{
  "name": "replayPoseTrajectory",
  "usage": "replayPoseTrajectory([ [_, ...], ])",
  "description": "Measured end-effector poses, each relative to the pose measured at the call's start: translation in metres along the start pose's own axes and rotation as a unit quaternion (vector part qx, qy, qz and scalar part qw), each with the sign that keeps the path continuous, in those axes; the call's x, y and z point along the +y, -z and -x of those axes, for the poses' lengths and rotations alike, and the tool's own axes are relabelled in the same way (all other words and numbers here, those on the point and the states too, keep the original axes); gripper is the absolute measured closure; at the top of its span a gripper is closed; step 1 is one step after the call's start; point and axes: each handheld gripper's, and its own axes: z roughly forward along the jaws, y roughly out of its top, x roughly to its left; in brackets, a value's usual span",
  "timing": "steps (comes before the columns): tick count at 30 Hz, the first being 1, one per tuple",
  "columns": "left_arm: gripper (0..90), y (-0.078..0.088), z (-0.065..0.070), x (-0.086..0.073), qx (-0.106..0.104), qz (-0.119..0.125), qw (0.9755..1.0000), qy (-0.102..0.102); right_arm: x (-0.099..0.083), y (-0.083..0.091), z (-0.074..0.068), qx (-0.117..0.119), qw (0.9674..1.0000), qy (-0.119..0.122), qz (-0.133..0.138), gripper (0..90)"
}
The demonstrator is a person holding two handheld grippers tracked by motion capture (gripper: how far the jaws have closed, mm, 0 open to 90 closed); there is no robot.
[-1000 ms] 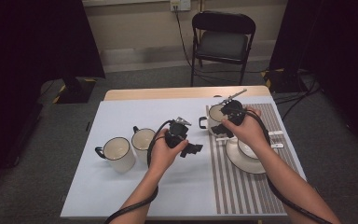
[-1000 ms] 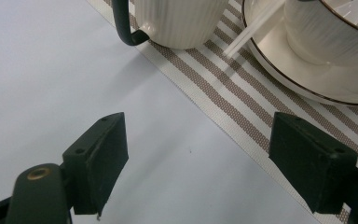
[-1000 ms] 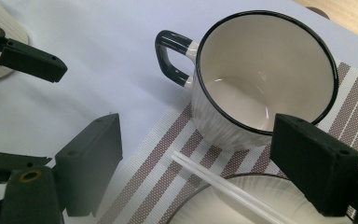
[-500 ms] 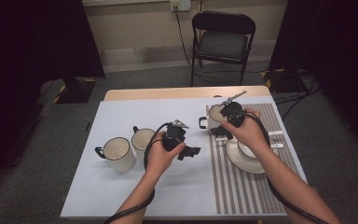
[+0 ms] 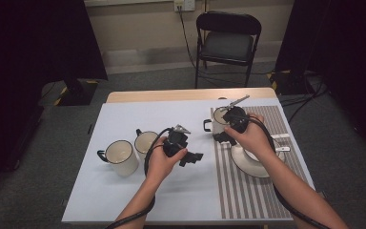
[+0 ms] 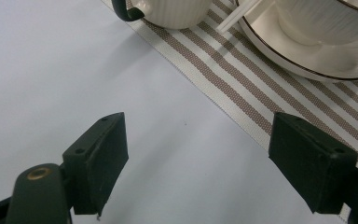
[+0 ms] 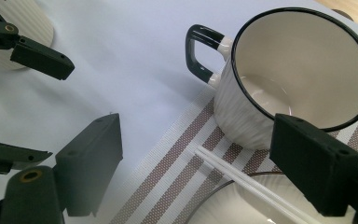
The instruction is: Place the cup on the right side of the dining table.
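My left gripper (image 5: pixel 194 157) (image 6: pixel 199 130) is open above the pale tablecloth (image 5: pixel 124 200), just left of the striped placemat (image 5: pixel 248 195). The right gripper (image 5: pixel 222 138) (image 7: pixel 198 127) is open too, low over the placemat's left edge. Beyond its jaws stands an empty white mug with a black rim (image 5: pixel 218 122) (image 7: pixel 298 74), handle (image 7: pixel 201 52) pointing left. A white plate (image 5: pixel 242 164) (image 6: pixel 279 49) with a bowl on it lies under my right hand. White sticks (image 7: pixel 254 184) rest across the plate's rim. Neither gripper holds anything.
Two more white mugs (image 5: pixel 120 157) (image 5: pixel 145 141) stand side by side at the left of the cloth. A small white piece (image 5: pixel 282 149) lies right of the plate. A folding chair (image 5: pixel 228 43) stands beyond the table's far wooden edge (image 5: pixel 190 94).
My left gripper has drifted slightly left and toward me. The right gripper has barely shifted. Both stay open.
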Motion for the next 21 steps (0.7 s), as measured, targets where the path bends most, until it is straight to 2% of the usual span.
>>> replayPoseTrajectory([
  [7, 19.3, 0.0029, 0.0009, -0.0035, 0.001, -0.003, 1.0, -0.007, -0.002, -0.0006, -0.0002, 0.002, 1.0, 0.0, 0.0, 16.3],
  [13, 19.3, 0.0046, 0.0028, -0.0061, -0.002, 0.002, 1.0, -0.005, -0.005, -0.0011, -0.0001, 0.009, 1.0, -0.003, 0.004, 16.2],
  [21, 19.3, 0.0084, 0.0039, -0.01, -0.007, 0.002, 0.9999, -0.008, -0.0081, -0.0018, -0.0068, 0.015, 0.9999, 0.001, 0.004, 16.2],
])
